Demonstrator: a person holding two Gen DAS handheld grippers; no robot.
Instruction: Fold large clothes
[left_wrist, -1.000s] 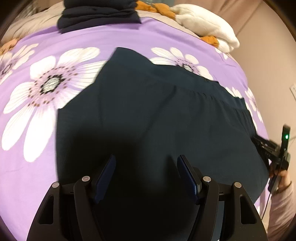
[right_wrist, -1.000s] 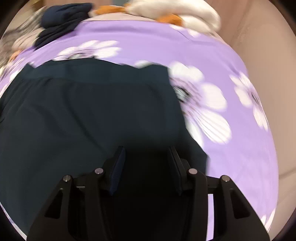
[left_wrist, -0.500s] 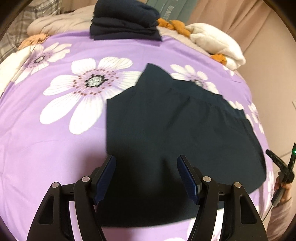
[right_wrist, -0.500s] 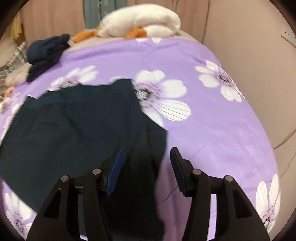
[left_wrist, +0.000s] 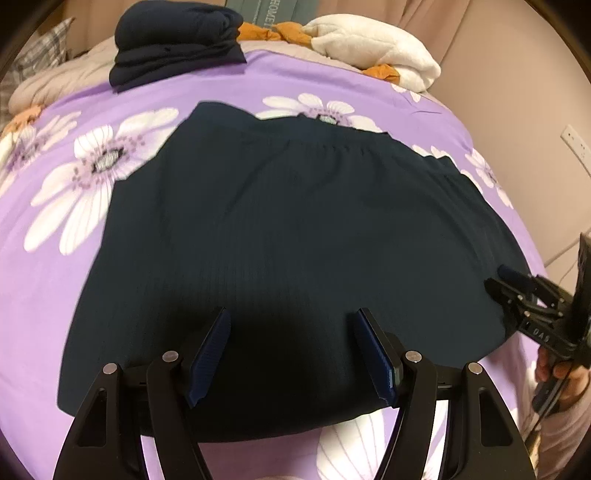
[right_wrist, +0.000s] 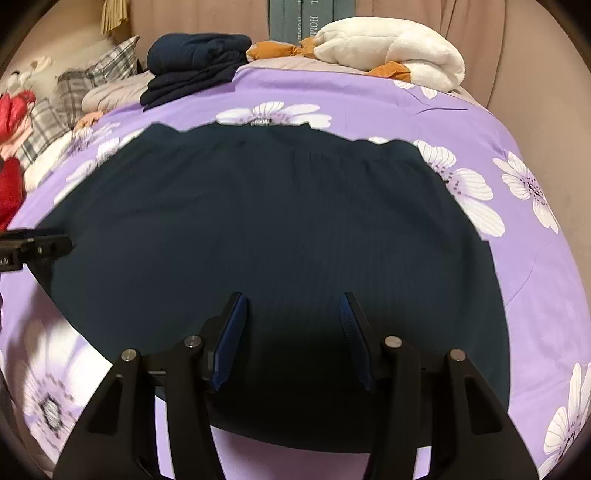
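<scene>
A large dark navy garment (left_wrist: 295, 221) lies flat on the purple flowered bedspread (left_wrist: 55, 295), its waistband at the far side. My left gripper (left_wrist: 291, 312) hovers open over the garment's near part, nothing between its blue pads. In the right wrist view the same garment (right_wrist: 277, 221) fills the middle, and my right gripper (right_wrist: 291, 295) stands open above its near edge, holding nothing. The right gripper (left_wrist: 517, 291), held in a hand, shows at the garment's right edge in the left wrist view. The left gripper (right_wrist: 37, 247) shows at the left edge in the right wrist view.
A stack of folded dark clothes (right_wrist: 195, 62) and a white blanket (right_wrist: 391, 48) with orange cloth lie at the bed's far end. Plaid pillows (right_wrist: 74, 92) and red cloth (right_wrist: 11, 147) sit far left. A wall with a socket (left_wrist: 574, 142) runs along the right.
The left gripper has shifted right and the right gripper left, so both now look at the garment's middle instead of its side edges. The right jaws stand slightly wider.
</scene>
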